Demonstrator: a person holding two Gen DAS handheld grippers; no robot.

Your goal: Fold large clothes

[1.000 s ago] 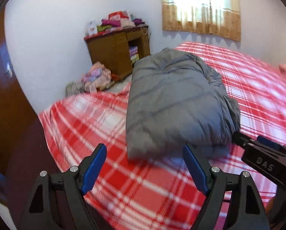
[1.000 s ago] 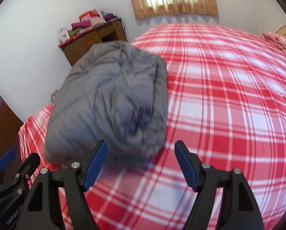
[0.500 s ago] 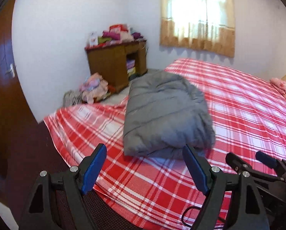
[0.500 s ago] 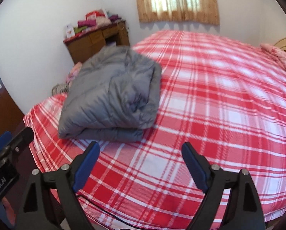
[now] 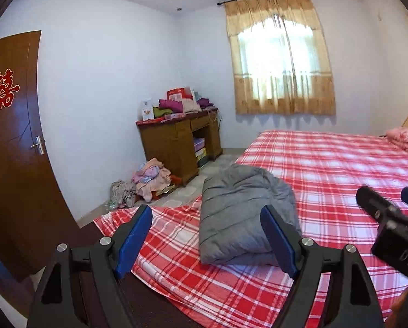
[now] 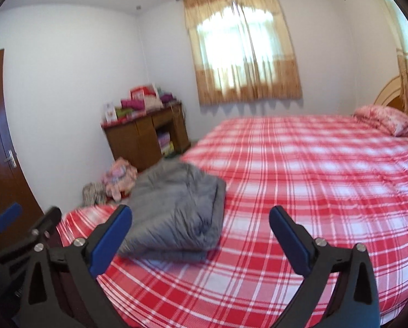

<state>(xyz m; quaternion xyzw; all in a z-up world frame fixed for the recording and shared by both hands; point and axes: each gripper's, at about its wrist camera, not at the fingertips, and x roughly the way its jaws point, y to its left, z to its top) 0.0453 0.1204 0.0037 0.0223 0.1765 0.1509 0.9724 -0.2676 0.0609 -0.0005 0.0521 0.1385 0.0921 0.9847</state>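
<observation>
Grey quilted padding, a puffy jacket (image 5: 245,216) already folded into a thick bundle, lies on the red plaid bed cover (image 5: 340,169) near the bed's foot corner; in the left wrist view it sits just right of centre, and in the right wrist view at about 9 o'clock from the middle of the picture. The left gripper (image 5: 208,239) hangs apart from it with its blue pads spread wide and nothing between them. The right gripper (image 6: 201,239) is likewise splayed wide and empty, well clear of the cloth.

The fold looks finished, so the risks lie in the bundle itself. Puffy fill tends to spring back, and the top layer could creep open if nobody presses it flat. The bundle also rests close to the cover's edge at 9 o'clock, beside the floor where a heap of pink clothes (image 5: 152,176) lies near the wooden desk (image 5: 176,142); a careless nudge from either tool could slide it off. Slick shell fabric would make that slip easier.
</observation>
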